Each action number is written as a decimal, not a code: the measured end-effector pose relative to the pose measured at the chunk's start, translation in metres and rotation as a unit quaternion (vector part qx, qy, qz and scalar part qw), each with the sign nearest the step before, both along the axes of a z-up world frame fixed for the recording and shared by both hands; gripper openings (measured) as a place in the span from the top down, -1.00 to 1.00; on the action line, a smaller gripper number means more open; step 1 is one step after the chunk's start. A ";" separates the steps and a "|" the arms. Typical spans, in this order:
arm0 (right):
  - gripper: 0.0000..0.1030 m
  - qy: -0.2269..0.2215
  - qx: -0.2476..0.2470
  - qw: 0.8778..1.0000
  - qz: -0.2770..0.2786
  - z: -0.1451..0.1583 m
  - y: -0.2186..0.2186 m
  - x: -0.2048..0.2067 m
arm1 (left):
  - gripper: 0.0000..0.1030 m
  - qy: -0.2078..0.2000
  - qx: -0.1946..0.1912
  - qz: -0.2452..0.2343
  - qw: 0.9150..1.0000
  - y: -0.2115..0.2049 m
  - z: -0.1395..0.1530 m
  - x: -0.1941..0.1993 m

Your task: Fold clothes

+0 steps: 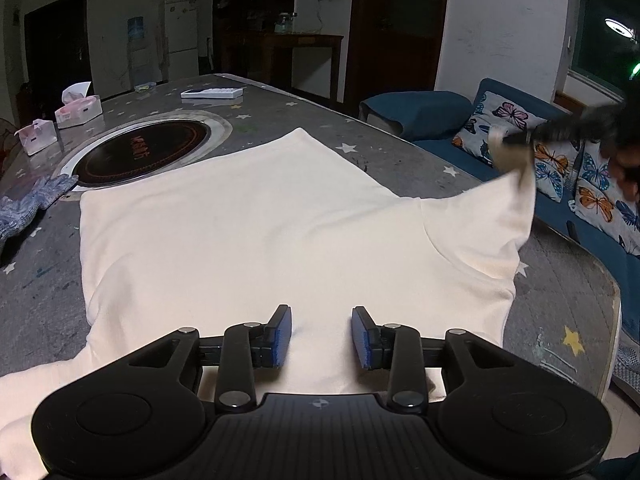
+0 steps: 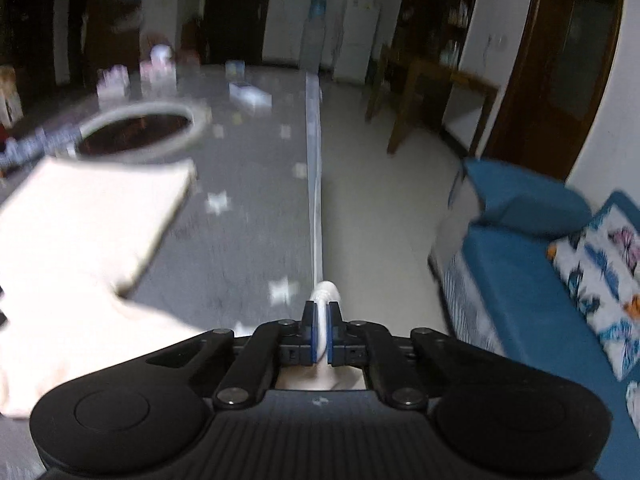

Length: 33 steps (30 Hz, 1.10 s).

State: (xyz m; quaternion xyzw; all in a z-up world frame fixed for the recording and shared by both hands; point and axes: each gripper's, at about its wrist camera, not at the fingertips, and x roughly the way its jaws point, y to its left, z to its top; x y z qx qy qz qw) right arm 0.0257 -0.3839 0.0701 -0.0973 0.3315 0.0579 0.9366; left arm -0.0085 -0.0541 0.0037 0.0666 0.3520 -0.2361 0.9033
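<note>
A cream T-shirt (image 1: 248, 236) lies flat on the grey star-patterned table (image 1: 400, 152), its hem toward the far side. My left gripper (image 1: 321, 336) is open, its blue pads hovering over the near collar area, holding nothing. My right gripper (image 2: 320, 332) is shut on the tip of the shirt's right sleeve (image 2: 326, 292). In the left wrist view the right gripper (image 1: 520, 142) appears blurred, lifting that sleeve (image 1: 516, 188) up off the table at the right edge. The shirt body (image 2: 80, 240) shows at the left of the right wrist view.
A round inset hotplate (image 1: 140, 150) sits beyond the shirt. Knit gloves (image 1: 28, 204) lie at the left, tissue boxes (image 1: 78, 110) and a remote (image 1: 212, 93) at the far end. A blue sofa with butterfly cushions (image 1: 560, 168) stands right of the table edge (image 2: 314, 184).
</note>
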 end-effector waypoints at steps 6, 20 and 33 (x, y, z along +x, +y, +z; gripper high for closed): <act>0.94 -0.063 0.033 0.997 -0.043 0.016 -0.028 -0.026 | 0.23 -0.002 0.001 -0.003 1.000 -0.001 -0.001 -0.002; 0.71 0.060 0.098 0.993 0.011 -0.034 -0.010 -0.002 | 0.22 0.001 0.004 -0.003 1.000 0.000 0.000 -0.006; 0.59 0.061 0.083 0.990 0.093 -0.037 0.051 0.012 | 0.21 0.010 -0.016 0.021 1.000 0.014 0.004 -0.020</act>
